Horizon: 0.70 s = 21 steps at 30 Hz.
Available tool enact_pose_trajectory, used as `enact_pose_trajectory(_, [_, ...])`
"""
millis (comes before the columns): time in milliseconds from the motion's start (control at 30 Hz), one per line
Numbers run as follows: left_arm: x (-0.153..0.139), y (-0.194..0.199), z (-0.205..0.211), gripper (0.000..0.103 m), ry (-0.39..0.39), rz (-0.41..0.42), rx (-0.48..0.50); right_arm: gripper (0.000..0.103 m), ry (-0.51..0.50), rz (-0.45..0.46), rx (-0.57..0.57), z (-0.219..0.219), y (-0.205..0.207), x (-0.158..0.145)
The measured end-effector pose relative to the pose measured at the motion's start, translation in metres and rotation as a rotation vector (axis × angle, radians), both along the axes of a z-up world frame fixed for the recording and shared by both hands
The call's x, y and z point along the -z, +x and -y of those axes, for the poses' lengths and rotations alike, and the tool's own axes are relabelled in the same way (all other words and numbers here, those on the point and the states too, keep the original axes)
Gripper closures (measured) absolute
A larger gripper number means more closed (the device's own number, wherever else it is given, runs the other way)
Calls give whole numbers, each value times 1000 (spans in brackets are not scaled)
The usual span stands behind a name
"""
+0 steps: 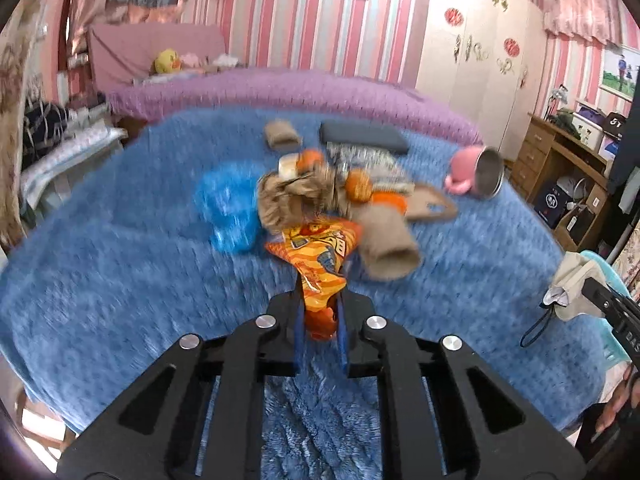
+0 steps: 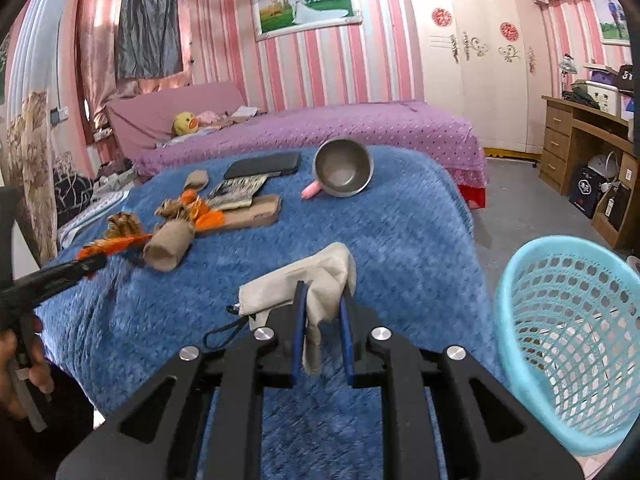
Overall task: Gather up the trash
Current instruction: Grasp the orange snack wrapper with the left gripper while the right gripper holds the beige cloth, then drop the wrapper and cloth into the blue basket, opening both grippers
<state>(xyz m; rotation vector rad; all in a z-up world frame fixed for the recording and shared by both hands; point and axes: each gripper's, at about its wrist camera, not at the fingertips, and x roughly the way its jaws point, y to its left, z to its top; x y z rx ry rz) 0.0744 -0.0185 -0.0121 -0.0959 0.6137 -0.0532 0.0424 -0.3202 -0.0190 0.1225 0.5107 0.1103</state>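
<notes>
Over the fuzzy blue blanket [image 1: 100,280], the left gripper [image 1: 318,312] pinches the tail of a crinkled orange snack wrapper [image 1: 316,256], its jaws pressed against the foil. Just beyond lie a brown cardboard tube [image 1: 388,248], a crumpled blue plastic bag [image 1: 228,208] and a pink-handled steel cup [image 1: 480,172] tipped on its side (all blurred). From the right wrist, the right gripper [image 2: 322,320] clamps a limp beige cloth pouch [image 2: 316,280], jaws closed on the fabric, with a light-blue perforated plastic basket [image 2: 568,344] just to its right, beside the bed.
</notes>
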Motion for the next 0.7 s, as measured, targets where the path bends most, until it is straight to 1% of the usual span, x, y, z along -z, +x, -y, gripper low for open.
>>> enact_pose_trajectory(233, [-46, -4, 18, 92, 39, 74, 39, 87, -9, 54, 38, 20, 1, -34])
enact_pose_trajectory(367, [-66, -5, 36, 92, 21, 101, 88, 87, -1, 83, 83, 42, -6, -48])
enact_pose_trajectory(533, [-78, -14, 91, 92, 45, 147, 195, 87, 7, 101, 207, 90, -24, -57])
enact_pose_trajectory(633, [-75, -15, 133, 92, 22, 135, 286, 87, -16, 79, 302, 122, -36, -54])
enact_pose_trajectory(700, [-67, -18, 161, 92, 22, 129, 343, 87, -29, 62, 367, 142, -46, -52])
